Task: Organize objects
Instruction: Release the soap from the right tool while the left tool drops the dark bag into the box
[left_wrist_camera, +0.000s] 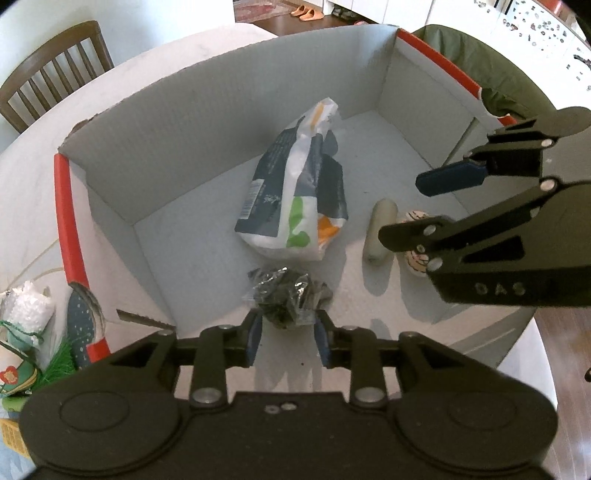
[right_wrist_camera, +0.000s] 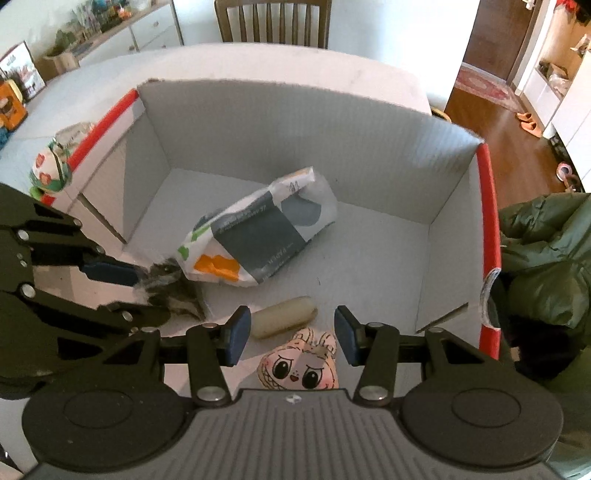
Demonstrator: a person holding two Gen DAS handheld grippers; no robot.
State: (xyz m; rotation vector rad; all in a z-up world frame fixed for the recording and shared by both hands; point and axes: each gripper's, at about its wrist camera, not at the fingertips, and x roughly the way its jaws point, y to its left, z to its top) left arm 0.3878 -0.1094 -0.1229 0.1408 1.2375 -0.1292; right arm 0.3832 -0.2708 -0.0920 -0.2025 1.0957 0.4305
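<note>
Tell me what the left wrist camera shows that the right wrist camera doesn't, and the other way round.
Only the left wrist view shows the left gripper head-on, its fingers closed on the crinkly dark packet, and the right gripper from the side, open.

Only the right wrist view shows the cartoon face on the small pouch below the open right gripper, plus the sideboard at the top left.

Both show the grey box with red edges, the large printed bag, the pale sausage-shaped item and a wooden chair.
</note>
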